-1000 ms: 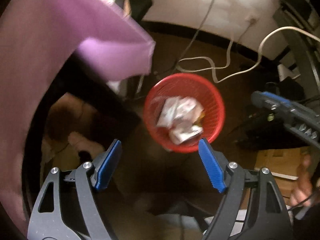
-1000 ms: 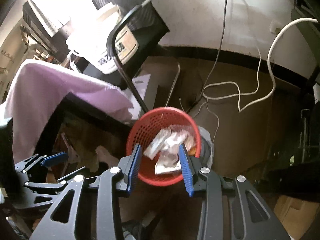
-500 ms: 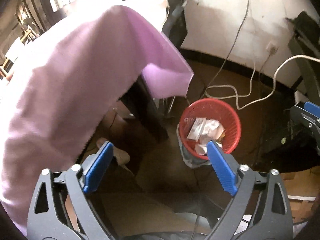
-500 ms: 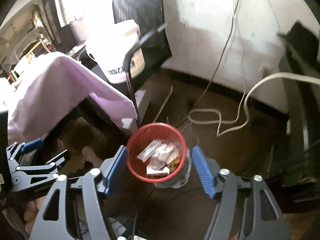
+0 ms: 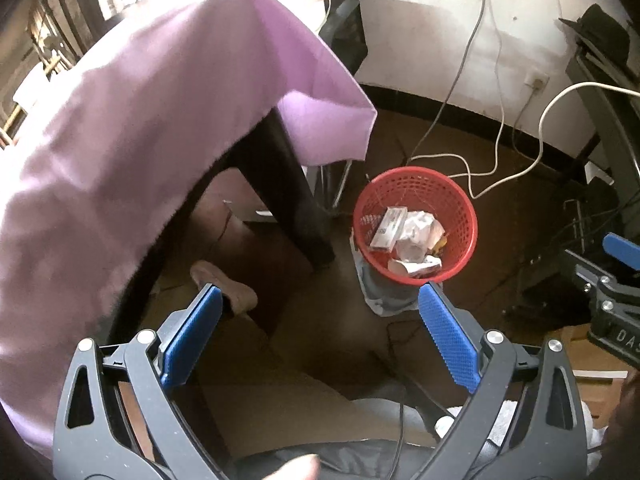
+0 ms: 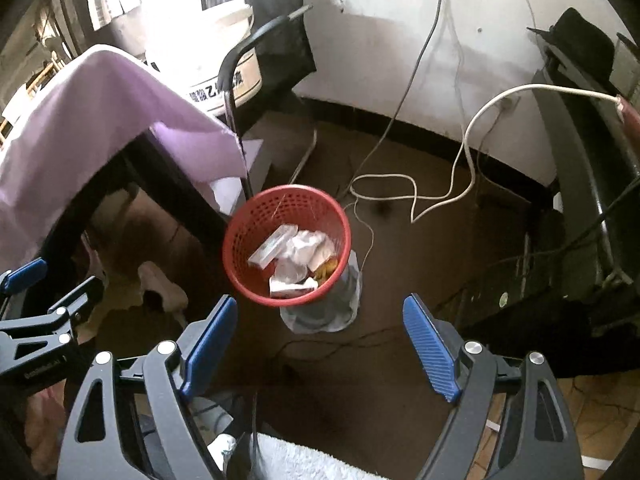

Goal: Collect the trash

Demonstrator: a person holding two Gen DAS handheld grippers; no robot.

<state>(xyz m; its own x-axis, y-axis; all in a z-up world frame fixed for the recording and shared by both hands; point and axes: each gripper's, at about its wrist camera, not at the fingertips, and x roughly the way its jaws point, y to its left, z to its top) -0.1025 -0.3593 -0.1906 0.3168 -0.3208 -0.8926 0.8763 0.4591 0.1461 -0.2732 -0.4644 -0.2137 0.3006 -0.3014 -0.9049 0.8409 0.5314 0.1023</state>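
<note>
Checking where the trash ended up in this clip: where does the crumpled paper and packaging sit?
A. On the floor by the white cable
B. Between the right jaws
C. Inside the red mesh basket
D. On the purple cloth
C: the crumpled paper and packaging lies inside the red mesh basket, and both grippers are empty.

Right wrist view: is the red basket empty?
No, the red basket holds crumpled paper and wrappers piled at its bottom.
</note>
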